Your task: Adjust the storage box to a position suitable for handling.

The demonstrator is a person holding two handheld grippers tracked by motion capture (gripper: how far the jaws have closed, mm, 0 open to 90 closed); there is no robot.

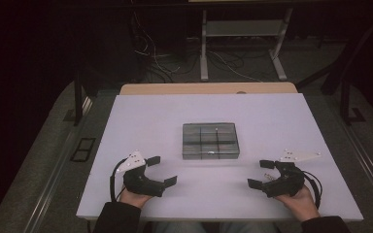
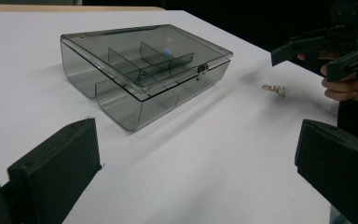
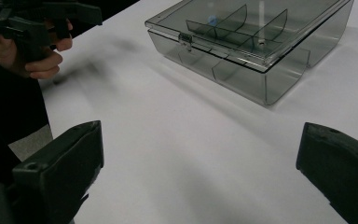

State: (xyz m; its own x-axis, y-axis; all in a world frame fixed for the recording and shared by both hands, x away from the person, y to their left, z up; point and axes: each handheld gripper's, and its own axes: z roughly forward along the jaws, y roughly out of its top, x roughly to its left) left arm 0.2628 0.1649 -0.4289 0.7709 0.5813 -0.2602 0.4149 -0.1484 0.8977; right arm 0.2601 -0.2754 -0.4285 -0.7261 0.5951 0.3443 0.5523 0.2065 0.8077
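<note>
Near the middle of a white table sits a smoky grey, see-through plastic box, its lid closed and a small metal latch on its near long side. Dividers inside split it into small compartments, and a tiny pale blue bead lies in one of them. Bare tabletop surrounds the box on every side, with wide open room to its left, right and far side before the table's edges. Close to the near edge, at the left, a hand holds the left gripper; its two black jaws are spread wide with nothing between them, pointing toward the centre. At the right, a hand holds the right gripper, its jaws also spread wide and empty, aimed back toward the left. Both grippers are well apart from the box. A small metal trinket lies on the table just beside the right gripper, between it and the box. Beyond the far edge, dark floor with loose cables.
</note>
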